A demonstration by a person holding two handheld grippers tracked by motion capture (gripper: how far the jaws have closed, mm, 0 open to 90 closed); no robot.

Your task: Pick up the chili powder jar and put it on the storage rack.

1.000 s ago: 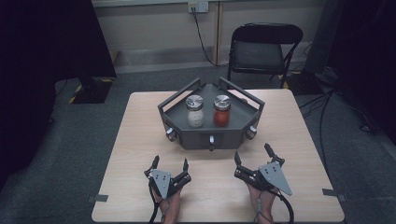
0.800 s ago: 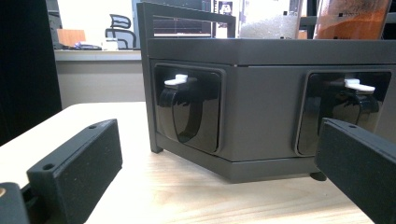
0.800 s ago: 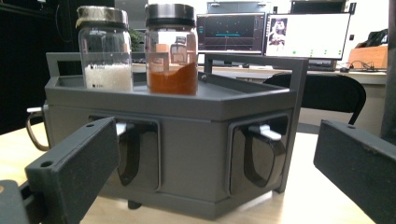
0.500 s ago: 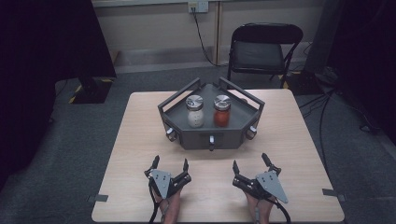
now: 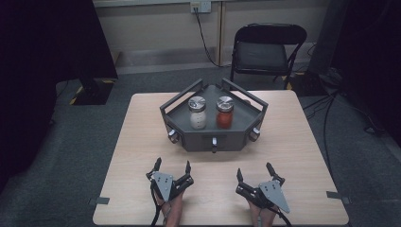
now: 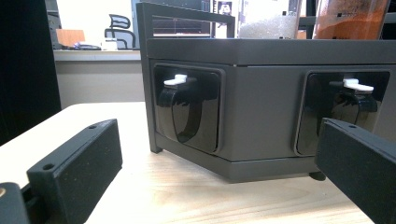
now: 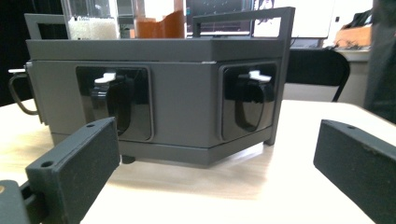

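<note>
From the high view, my left hand-held gripper (image 5: 171,169) and my right hand-held gripper (image 5: 255,172) both rest low on the near part of the tabletop (image 5: 302,146), jaws spread and holding nothing. Ahead of them, well apart, stands the dark grey caddy (image 5: 198,141) with a white-filled jar (image 5: 197,112) and a red-filled jar (image 5: 224,112) upright side by side on its deck.

In the left gripper view, my two black jaws frame the caddy's front wall (image 6: 261,102), where a recessed black latch (image 6: 184,109) carries a white tab.

In the right gripper view, my released jaws face the same wall and another latch (image 7: 247,100).

I judge this the approach step: nothing is grasped yet. Next I would carry both forward toward the caddy, choosing jars or latches.
</note>
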